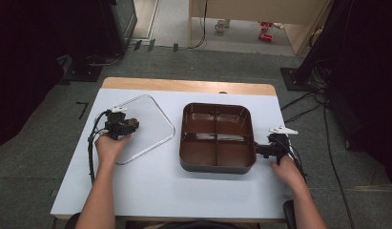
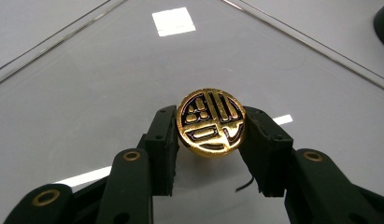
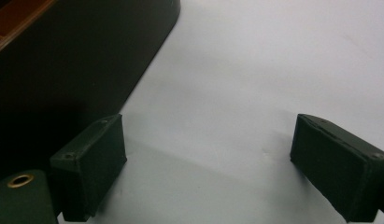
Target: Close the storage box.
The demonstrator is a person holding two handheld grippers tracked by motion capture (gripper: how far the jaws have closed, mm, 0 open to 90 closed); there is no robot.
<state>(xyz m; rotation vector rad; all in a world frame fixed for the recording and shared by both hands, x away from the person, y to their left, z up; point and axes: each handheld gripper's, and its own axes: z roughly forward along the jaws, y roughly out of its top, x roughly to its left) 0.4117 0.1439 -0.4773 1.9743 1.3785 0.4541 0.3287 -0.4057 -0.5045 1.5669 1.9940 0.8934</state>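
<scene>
High view: one clear glass lid (image 1: 141,125) with a metal rim lies flat on the white bench (image 1: 174,191), left of centre. One dark brown tray (image 1: 217,137) with four compartments sits at centre right, apart from the lid. Two tools are in play. The left tool (image 1: 127,125) rests over the lid's middle, held by the person's left hand (image 1: 110,145). The right tool (image 1: 263,150) sits just beside the tray's lower right corner, in the right hand (image 1: 286,169). Grey carpet surrounds the bench, with black stands at both sides, cables at right, and one white mug (image 1: 221,25) and red cans (image 1: 266,31) on the floor at the top.

Left gripper view: the left tool's two jaws are clamped on the single round gold knob (image 2: 211,122) at the lid's centre, one pad against each side.

Right gripper view: the right tool's jaws stand wide apart over bare bench, nothing between them; the tray's dark wall fills the upper left.
</scene>
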